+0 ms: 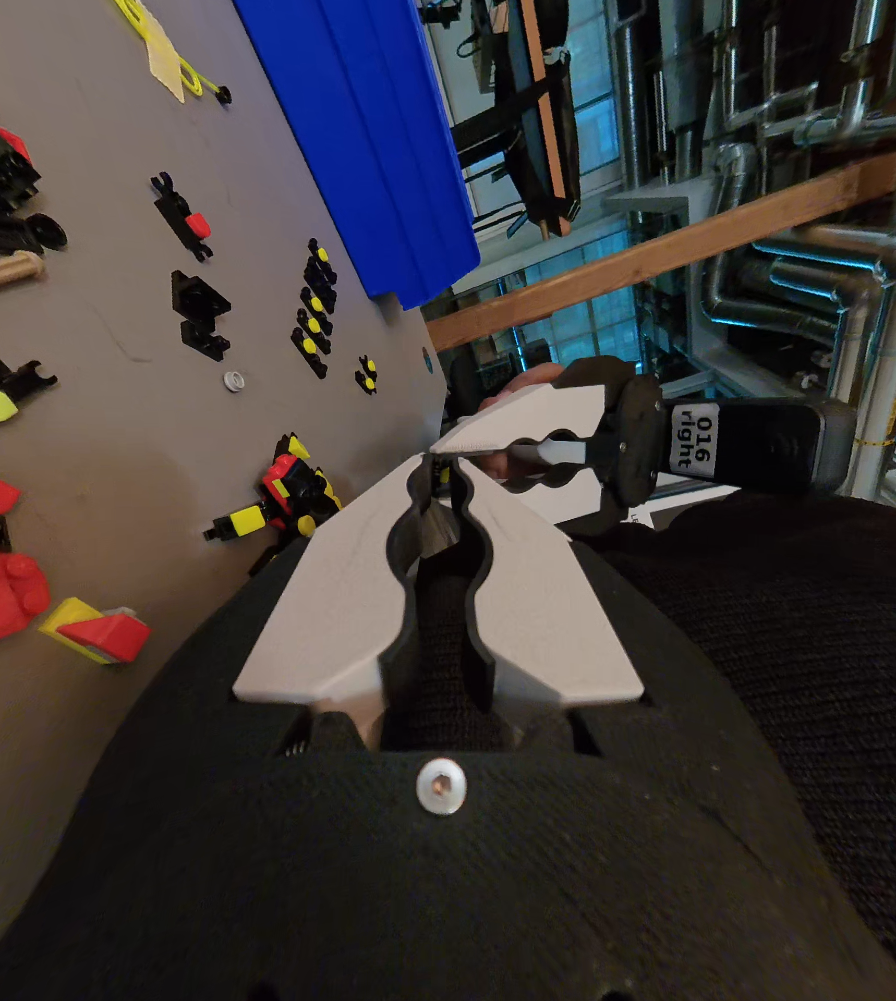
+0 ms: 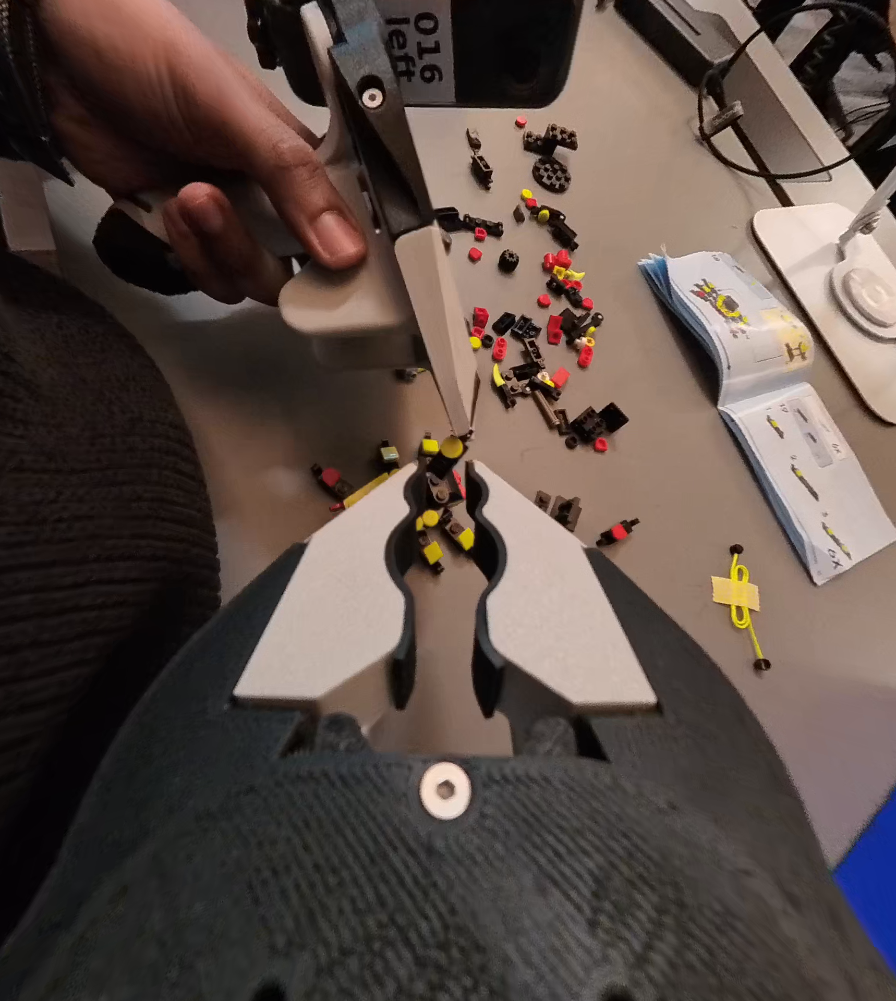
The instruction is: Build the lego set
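Observation:
My right gripper (image 2: 443,468) is closed narrowly on a small black lego assembly (image 2: 440,486) with yellow round studs, held just above the grey table (image 2: 652,623). My left gripper (image 2: 461,428) comes down from above, a hand (image 2: 191,135) around its handle. Its tips meet the top yellow stud (image 2: 451,447). In the left wrist view my left gripper (image 1: 439,463) is closed on a small black and yellow piece (image 1: 439,478). The right gripper (image 1: 435,448) reaches in from the right, tip to tip with it.
Loose red, black and yellow pieces (image 2: 543,336) are scattered beyond the grippers. An open instruction booklet (image 2: 771,411) and a white stand base (image 2: 857,303) lie to the right. There are also a yellow string (image 2: 741,601), a blue bin (image 1: 375,135) and a partly built model (image 1: 294,487). The tips of both grippers are at nearly the same place.

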`<state>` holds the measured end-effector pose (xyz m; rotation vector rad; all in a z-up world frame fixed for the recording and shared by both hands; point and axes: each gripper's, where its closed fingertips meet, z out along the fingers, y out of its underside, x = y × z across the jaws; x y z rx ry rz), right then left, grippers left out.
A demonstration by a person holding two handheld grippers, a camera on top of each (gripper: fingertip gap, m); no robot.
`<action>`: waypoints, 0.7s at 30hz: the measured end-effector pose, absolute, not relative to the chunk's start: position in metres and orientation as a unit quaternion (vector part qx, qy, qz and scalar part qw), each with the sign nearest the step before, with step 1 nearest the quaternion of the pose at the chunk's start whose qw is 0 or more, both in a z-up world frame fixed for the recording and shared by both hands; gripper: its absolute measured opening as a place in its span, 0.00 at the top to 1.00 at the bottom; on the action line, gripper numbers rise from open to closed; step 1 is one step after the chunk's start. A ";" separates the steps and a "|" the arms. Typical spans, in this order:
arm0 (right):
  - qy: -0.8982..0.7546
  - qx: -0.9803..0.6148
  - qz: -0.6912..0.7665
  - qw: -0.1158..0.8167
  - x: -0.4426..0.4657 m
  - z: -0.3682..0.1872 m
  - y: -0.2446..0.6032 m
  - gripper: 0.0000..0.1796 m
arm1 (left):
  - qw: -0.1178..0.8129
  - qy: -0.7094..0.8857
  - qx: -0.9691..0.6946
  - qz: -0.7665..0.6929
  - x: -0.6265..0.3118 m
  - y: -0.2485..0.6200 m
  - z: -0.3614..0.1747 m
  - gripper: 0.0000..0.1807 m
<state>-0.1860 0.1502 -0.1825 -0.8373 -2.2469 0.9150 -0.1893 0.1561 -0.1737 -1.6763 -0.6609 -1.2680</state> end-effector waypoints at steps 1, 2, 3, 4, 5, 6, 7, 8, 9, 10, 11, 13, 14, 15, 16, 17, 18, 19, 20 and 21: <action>-0.838 -0.317 0.345 0.279 -0.186 -0.182 0.150 0.93 | 0.453 -0.268 -0.678 -0.513 -0.190 0.156 -0.173 0.98; -0.836 -0.323 0.350 0.274 -0.187 -0.182 0.150 0.93 | 0.455 -0.269 -0.677 -0.512 -0.190 0.156 -0.173 0.98; -0.833 -0.330 0.354 0.268 -0.187 -0.182 0.151 0.93 | 0.457 -0.269 -0.678 -0.510 -0.191 0.156 -0.173 0.98; -0.830 -0.338 0.358 0.261 -0.187 -0.182 0.151 0.92 | 0.460 -0.269 -0.676 -0.509 -0.192 0.156 -0.172 0.98; -0.828 -0.345 0.362 0.254 -0.187 -0.182 0.151 0.91 | 0.461 -0.271 -0.675 -0.508 -0.193 0.156 -0.172 0.98; -0.825 -0.352 0.365 0.250 -0.188 -0.182 0.151 0.90 | 0.463 -0.274 -0.675 -0.506 -0.194 0.157 -0.173 0.98; -0.821 -0.358 0.368 0.249 -0.188 -0.182 0.151 0.91 | 0.463 -0.276 -0.676 -0.503 -0.195 0.156 -0.174 0.98; -0.817 -0.365 0.371 0.250 -0.189 -0.182 0.151 0.91 | 0.463 -0.276 -0.675 -0.504 -0.195 0.156 -0.174 0.98; -0.813 -0.370 0.375 0.250 -0.190 -0.182 0.151 0.92 | 0.462 -0.277 -0.674 -0.505 -0.195 0.156 -0.174 0.98; -0.810 -0.373 0.378 0.249 -0.190 -0.182 0.150 0.93 | 0.461 -0.276 -0.674 -0.506 -0.194 0.157 -0.175 0.98; -0.808 -0.378 0.378 0.247 -0.191 -0.182 0.150 0.93 | 0.461 -0.275 -0.675 -0.506 -0.193 0.157 -0.175 0.98; -0.807 -0.386 0.374 0.245 -0.191 -0.184 0.151 0.94 | 0.461 -0.273 -0.675 -0.507 -0.191 0.158 -0.174 0.98; -0.806 -0.391 0.371 0.246 -0.192 -0.185 0.152 0.96 | 0.459 -0.272 -0.676 -0.508 -0.190 0.158 -0.174 0.98; -0.805 -0.394 0.369 0.246 -0.192 -0.186 0.154 0.96 | 0.457 -0.272 -0.676 -0.509 -0.188 0.158 -0.175 0.98; -0.804 -0.395 0.370 0.246 -0.192 -0.185 0.154 0.96 | 0.457 -0.273 -0.675 -0.510 -0.188 0.159 -0.175 0.98; -0.803 -0.397 0.373 0.244 -0.192 -0.185 0.154 0.97 | 0.457 -0.274 -0.674 -0.512 -0.188 0.159 -0.175 0.98; -0.801 -0.398 0.375 0.241 -0.191 -0.184 0.155 0.96 | 0.456 -0.273 -0.674 -0.513 -0.187 0.159 -0.175 0.98; -0.800 -0.402 0.375 0.239 -0.190 -0.184 0.156 0.97 | 0.455 -0.272 -0.675 -0.513 -0.187 0.159 -0.175 0.98; -0.799 -0.410 0.369 0.239 -0.189 -0.186 0.160 0.97 | 0.455 -0.272 -0.677 -0.511 -0.187 0.159 -0.175 0.98; -0.799 -0.421 0.357 0.240 -0.188 -0.188 0.168 0.97 | 0.457 -0.272 -0.678 -0.508 -0.188 0.158 -0.175 0.96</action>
